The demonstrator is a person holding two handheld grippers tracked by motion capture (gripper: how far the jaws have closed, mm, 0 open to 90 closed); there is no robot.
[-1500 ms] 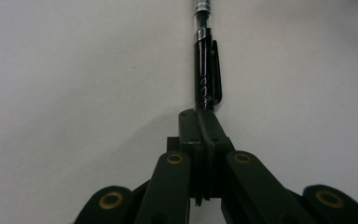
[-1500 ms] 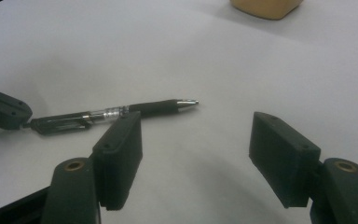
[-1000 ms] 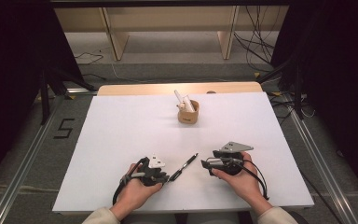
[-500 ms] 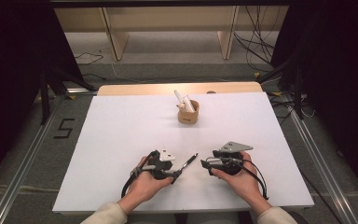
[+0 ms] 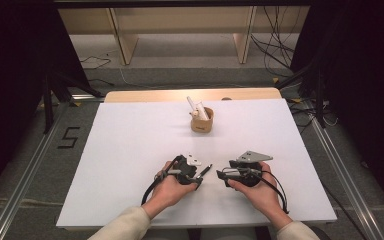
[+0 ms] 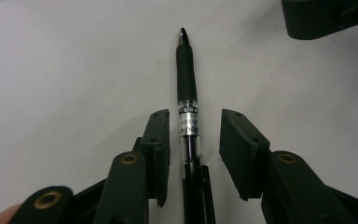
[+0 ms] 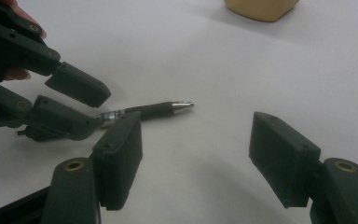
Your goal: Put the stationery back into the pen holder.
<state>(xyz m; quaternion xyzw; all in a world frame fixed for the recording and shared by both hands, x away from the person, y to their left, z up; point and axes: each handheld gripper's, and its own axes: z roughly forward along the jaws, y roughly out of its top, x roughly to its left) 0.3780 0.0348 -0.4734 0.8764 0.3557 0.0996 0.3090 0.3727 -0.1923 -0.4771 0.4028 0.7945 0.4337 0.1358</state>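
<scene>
A black pen [image 5: 206, 170] with a silver band lies on the white table [image 5: 130, 150], tip toward the right hand. In the left gripper view the pen [image 6: 187, 93] runs straight between the jaws of my left gripper [image 6: 193, 140]. Those jaws have just been closing; the left pad is right beside the barrel and a gap shows at the right pad. My right gripper [image 7: 196, 154] stands open with nothing in it, its jaws just short of the pen tip [image 7: 182, 105]. From above, the left gripper [image 5: 200, 176] and right gripper [image 5: 221, 175] face each other.
A small tan cup [image 5: 201, 122] holding white stick-like items stands at the middle far part of the table. Its base [image 7: 261, 7] shows at the top of the right gripper view. Cables and shelf legs lie on the floor beyond the table.
My left hand has slid right along the table to the pen, and its jaws now straddle the barrel. The right hand has stayed put.
</scene>
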